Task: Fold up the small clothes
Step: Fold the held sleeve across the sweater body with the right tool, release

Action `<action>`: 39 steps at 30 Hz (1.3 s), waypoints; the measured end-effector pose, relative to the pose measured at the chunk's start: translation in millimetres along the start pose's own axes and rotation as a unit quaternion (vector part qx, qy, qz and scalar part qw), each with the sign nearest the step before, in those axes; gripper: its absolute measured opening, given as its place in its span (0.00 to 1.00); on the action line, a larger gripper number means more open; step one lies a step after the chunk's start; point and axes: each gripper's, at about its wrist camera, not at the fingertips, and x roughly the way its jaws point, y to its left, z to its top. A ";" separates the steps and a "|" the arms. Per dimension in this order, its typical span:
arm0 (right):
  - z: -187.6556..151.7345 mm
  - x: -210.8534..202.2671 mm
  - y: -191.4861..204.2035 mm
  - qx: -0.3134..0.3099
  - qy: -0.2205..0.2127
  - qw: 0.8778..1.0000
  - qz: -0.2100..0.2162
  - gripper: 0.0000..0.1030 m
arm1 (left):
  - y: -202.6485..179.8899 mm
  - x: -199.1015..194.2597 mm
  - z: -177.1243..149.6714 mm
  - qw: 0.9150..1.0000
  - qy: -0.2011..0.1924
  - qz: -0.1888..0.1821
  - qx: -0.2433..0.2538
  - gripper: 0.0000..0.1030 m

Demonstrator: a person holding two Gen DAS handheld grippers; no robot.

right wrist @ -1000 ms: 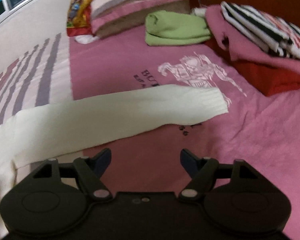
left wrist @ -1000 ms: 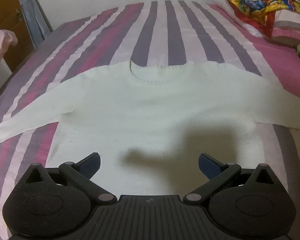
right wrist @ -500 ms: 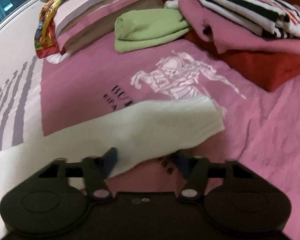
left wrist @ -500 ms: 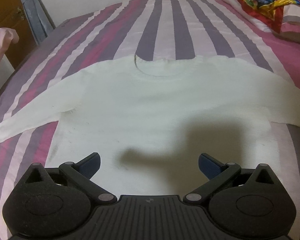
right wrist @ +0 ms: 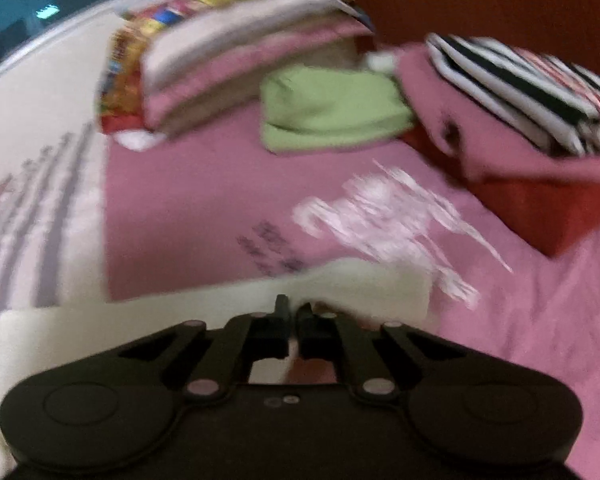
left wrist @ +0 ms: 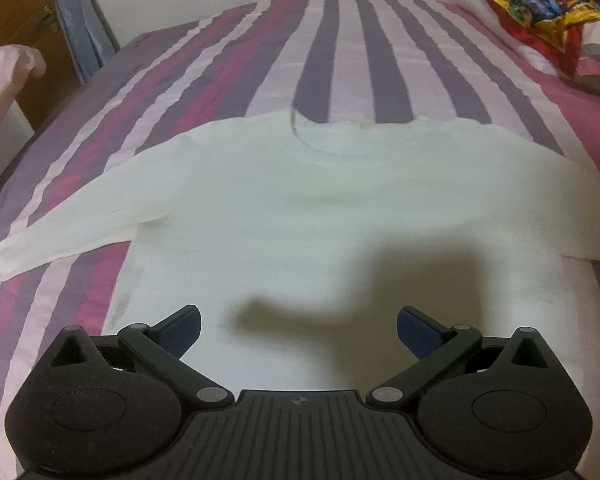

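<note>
A white knit sweater (left wrist: 300, 200) lies flat on the striped bedspread (left wrist: 340, 48), neck away from me and both sleeves spread out. My left gripper (left wrist: 298, 320) hovers open over the sweater's lower body, with nothing between its fingers. In the right wrist view, which is blurred, the sweater's right sleeve (right wrist: 380, 288) lies across the pink sheet (right wrist: 200, 208). My right gripper (right wrist: 294, 312) is closing tight near the cuff, its jaws together with white fabric pinched between them.
A folded green cloth (right wrist: 332, 112) and a pile of pink, striped and red clothes (right wrist: 520, 92) lie beyond the sleeve. Stacked pillows (right wrist: 240, 40) sit at the bed's head. A pink cloth (left wrist: 4, 92) hangs at the left edge by a wooden door (left wrist: 16, 4).
My right gripper moved forward over the sleeve end and its jaws went from wide open to shut on the fabric. The left gripper drifted closer over the sweater, still open.
</note>
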 end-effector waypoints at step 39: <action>-69.8 -55.8 173.4 -0.096 0.123 0.935 0.318 0.63 | 11.3 64.3 21.6 0.991 -0.056 -0.117 -0.031 0.75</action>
